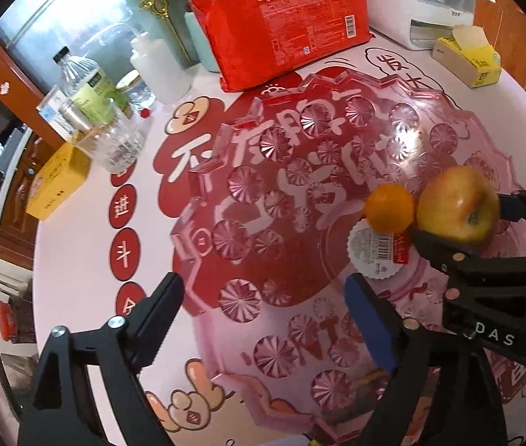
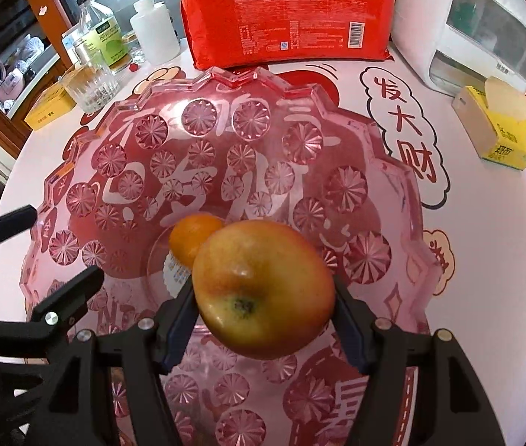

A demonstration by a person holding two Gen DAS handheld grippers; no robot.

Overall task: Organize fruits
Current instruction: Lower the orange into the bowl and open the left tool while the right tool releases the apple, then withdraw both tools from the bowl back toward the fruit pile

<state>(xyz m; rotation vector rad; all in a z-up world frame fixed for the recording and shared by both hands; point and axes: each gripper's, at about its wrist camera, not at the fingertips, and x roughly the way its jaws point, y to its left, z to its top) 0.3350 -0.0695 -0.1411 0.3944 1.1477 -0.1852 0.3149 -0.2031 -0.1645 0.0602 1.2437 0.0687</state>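
A white round table (image 2: pixel 486 241) printed with red Chinese characters is carrying a pink cut-glass fruit bowl (image 2: pixel 88 156), with a red pack of paper cups (image 2: pixel 285 15), bottles and a yellow tissue box (image 2: pixel 500 137) standing behind it. The right gripper (image 2: pixel 263 308) is pinching a yellow-red apple (image 2: pixel 263 290) between its blue-padded jaws, holding it above the bowl. A small orange (image 1: pixel 389 208) is lying in the bowl's centre, just beside the apple and next to a white barcode label (image 1: pixel 372 251). The left gripper (image 1: pixel 266 312) is hovering over the bowl's near side, jaws spread wide with nothing between them.
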